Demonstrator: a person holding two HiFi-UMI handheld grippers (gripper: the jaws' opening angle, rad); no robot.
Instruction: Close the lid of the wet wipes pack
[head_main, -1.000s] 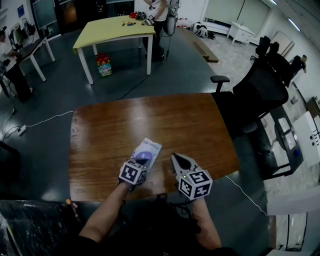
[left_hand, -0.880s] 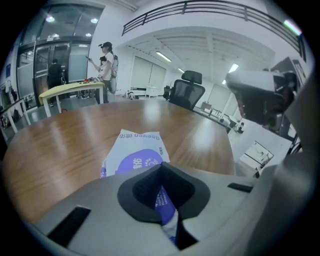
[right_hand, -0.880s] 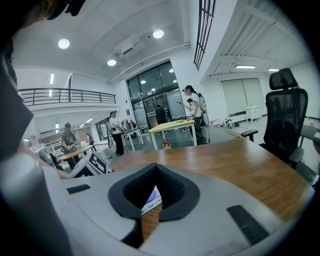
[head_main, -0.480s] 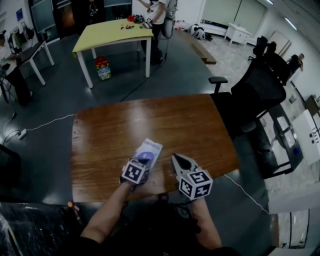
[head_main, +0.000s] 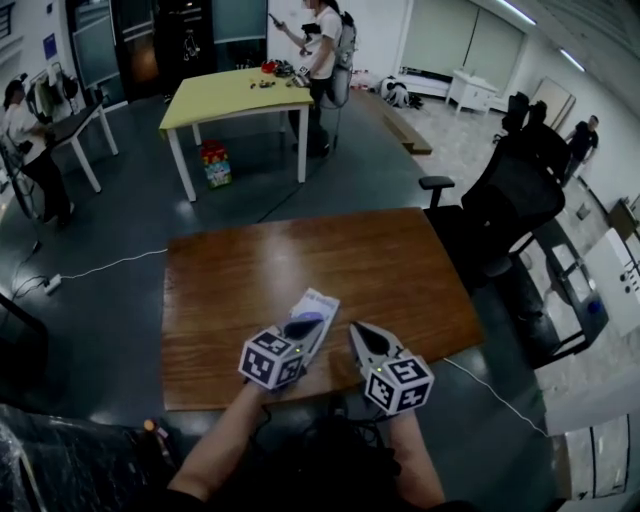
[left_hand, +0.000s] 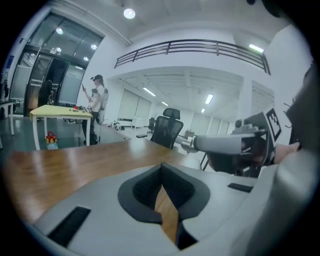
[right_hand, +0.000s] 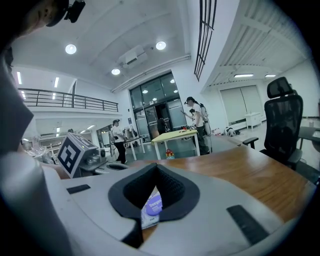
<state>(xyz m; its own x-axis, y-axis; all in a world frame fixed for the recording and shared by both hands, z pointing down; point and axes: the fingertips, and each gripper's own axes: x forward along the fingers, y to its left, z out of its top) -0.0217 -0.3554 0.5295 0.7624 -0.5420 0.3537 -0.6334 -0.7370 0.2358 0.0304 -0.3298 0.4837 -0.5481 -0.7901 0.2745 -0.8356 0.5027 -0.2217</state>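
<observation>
On my remote feed, the wet wipes pack (head_main: 314, 302), a flat, pale, soft-sided rectangle with a rounded purple patch on its face, lies on the glossy, brown wood-grain table (head_main: 300, 250), towards the near edge. Whether its lid is down I cannot tell.

The left gripper (head_main: 302, 328), smooth grey plastic with black, textured pads, has its jaws closed tip to tip and holds nothing. Only a narrow wedge of wood shows through the slot below the tips in the left gripper view. In the head view its nose overlaps the pack's near end. I cannot confirm contact.

The right gripper (head_main: 357, 332) sits just beside it, to the pack's right. Its jaws also meet at the tips and are empty. In the right gripper view the pack appears through the V-shaped slot beneath them, lying on the table beyond.

Each gripper carries a cube with black-and-white square markers. Behind the table are a yellow table (head_main: 235, 88) and a black mesh office chair (head_main: 520, 190).
</observation>
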